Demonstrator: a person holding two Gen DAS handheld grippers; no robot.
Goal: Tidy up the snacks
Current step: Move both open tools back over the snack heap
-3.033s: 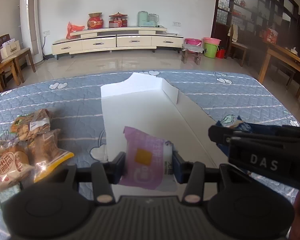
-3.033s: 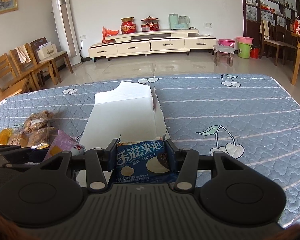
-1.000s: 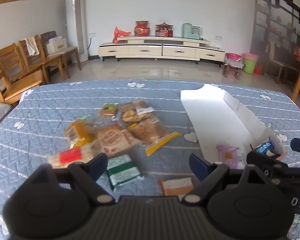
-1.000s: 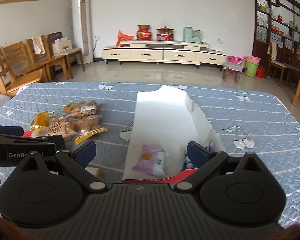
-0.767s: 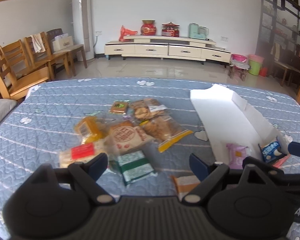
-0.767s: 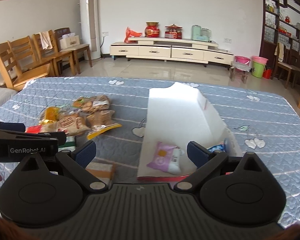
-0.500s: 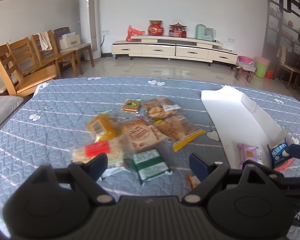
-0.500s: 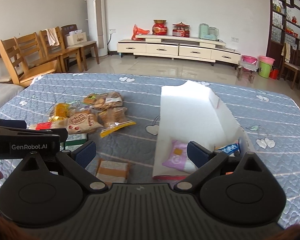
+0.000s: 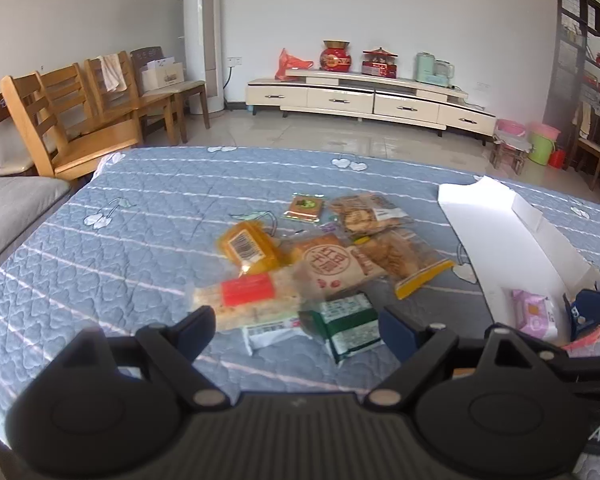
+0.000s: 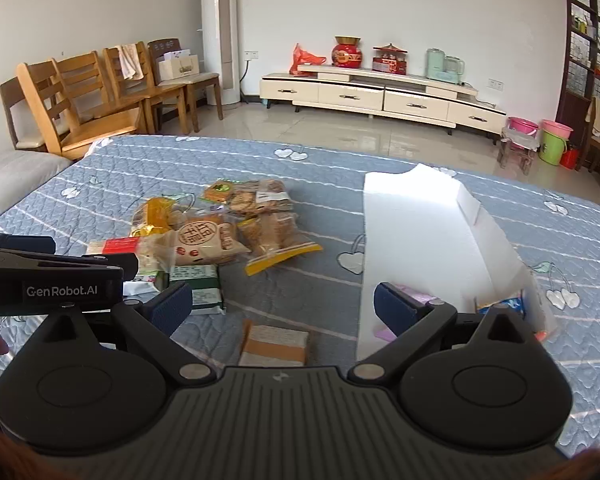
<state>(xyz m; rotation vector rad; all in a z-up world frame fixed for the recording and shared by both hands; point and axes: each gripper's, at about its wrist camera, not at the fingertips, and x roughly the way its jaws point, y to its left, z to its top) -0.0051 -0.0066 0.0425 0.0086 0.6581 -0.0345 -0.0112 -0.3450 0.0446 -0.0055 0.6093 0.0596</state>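
Observation:
A pile of snack packets point(image 9: 324, 256) lies on the blue quilted table, also in the right wrist view point(image 10: 216, 232). A white open box point(image 9: 500, 236) point(image 10: 420, 232) lies to its right, holding a purple packet point(image 9: 534, 314) and a blue packet point(image 10: 504, 305) at its near end. My left gripper point(image 9: 296, 330) is open and empty, held just above a green packet point(image 9: 346, 326) and a red-labelled bar point(image 9: 248, 296). My right gripper point(image 10: 282, 304) is open and empty, over a brown packet point(image 10: 274, 344) between pile and box.
The blue quilt point(image 9: 148, 232) covers the whole table. Wooden chairs point(image 9: 80, 120) stand off the far left corner. A grey cushion point(image 9: 12, 200) lies at the left edge. A low TV cabinet point(image 9: 372, 100) stands against the far wall.
Both grippers let go of the purple and blue packets in the box, opened, and swung left. They now face the snack pile, slightly closer than half a second ago.

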